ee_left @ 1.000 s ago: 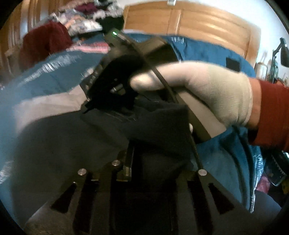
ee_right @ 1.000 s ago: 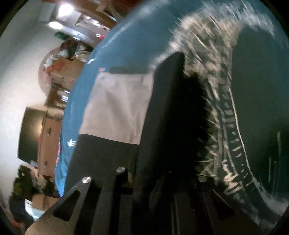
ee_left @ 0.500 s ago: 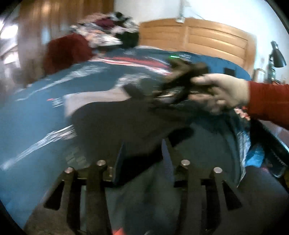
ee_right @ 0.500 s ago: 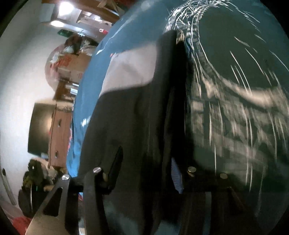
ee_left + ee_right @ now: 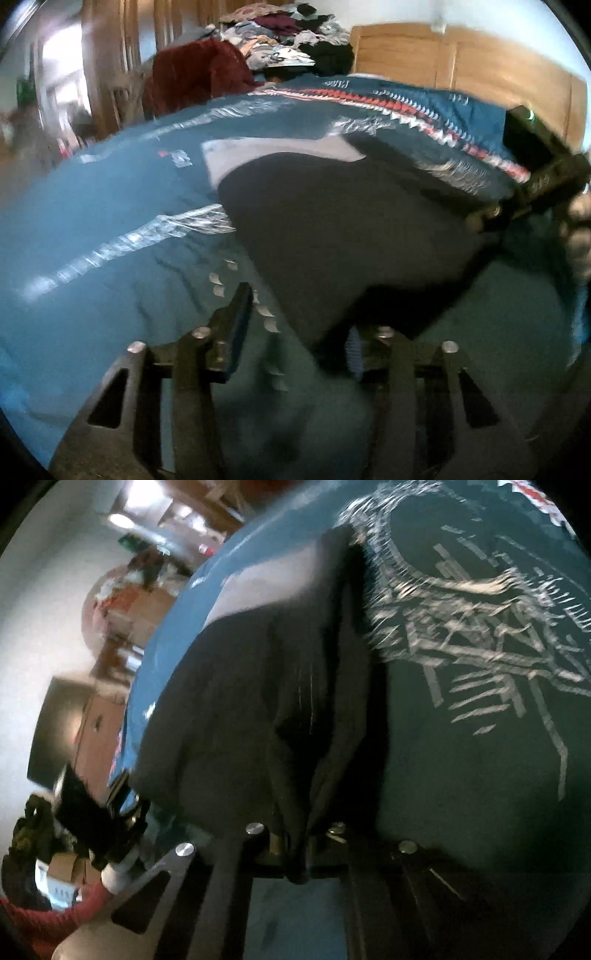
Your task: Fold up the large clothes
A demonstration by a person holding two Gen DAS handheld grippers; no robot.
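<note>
In the left wrist view, the large dark grey fabric garment lies spread on the bed with its teal printed cover, over a pale grey panel toward the headboard edge. The left tool stands released, jaws wide apart, the cloth's near corner just at its right finger. In the right wrist view, the right tool is clenched on a bunched fold of the garment. The fold seems partly laid; smoothing and further folds likely remain.
</note>
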